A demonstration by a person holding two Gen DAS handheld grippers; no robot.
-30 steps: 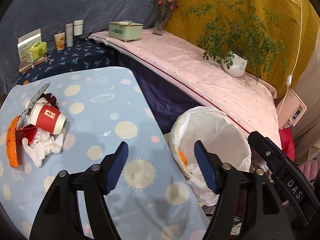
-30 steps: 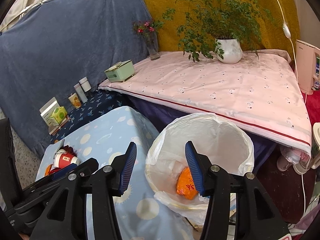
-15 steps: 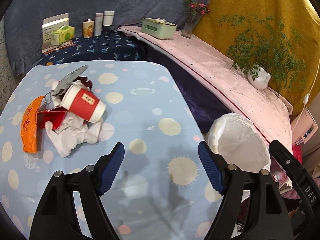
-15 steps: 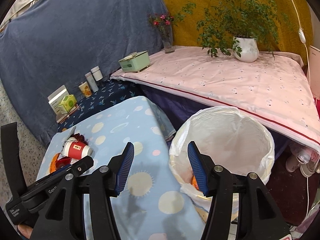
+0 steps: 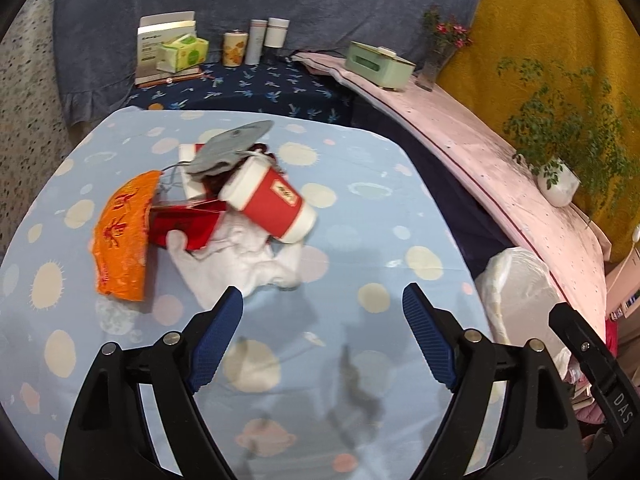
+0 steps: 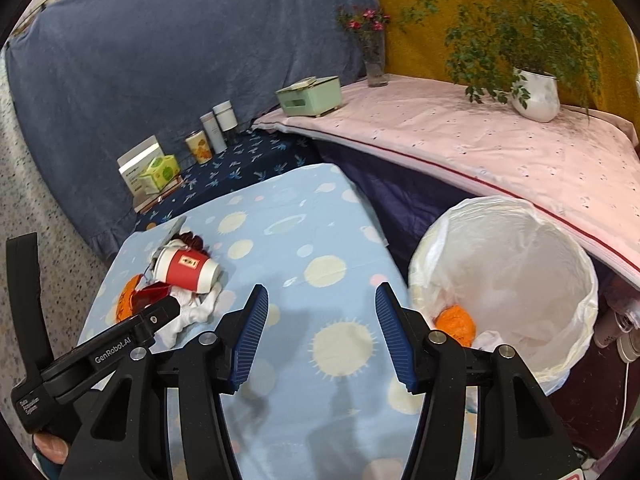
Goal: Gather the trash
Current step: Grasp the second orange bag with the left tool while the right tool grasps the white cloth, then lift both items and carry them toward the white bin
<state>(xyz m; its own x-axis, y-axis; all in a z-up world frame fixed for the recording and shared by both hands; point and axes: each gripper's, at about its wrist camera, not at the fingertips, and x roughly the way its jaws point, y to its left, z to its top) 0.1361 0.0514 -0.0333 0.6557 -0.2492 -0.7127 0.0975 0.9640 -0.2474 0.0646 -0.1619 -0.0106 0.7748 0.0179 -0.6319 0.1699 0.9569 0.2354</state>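
A heap of trash lies on the light blue spotted tablecloth (image 5: 360, 184): a red paper cup (image 5: 272, 204) on its side, a crumpled white cloth (image 5: 244, 260), an orange wrapper (image 5: 122, 236), a red wrapper (image 5: 180, 224) and a grey piece (image 5: 232, 146). My left gripper (image 5: 322, 312) is open and empty, just in front of the white cloth. My right gripper (image 6: 318, 306) is open and empty over the table's right part, left of the white-lined bin (image 6: 508, 276). An orange wrapper (image 6: 456, 322) lies in the bin. The cup (image 6: 186, 270) also shows in the right wrist view.
A dark blue shelf behind the table holds boxes (image 5: 172, 50) and small containers (image 5: 256, 40). A pink-covered surface (image 6: 480, 140) carries a green box (image 6: 310, 96), a flower vase (image 6: 374, 56) and a potted plant (image 6: 534, 92). The bin (image 5: 516, 284) stands beside the table's right edge.
My left gripper has swung left from the bin toward the trash heap, which is now much closer. My right gripper has shifted left from over the bin to over the table.
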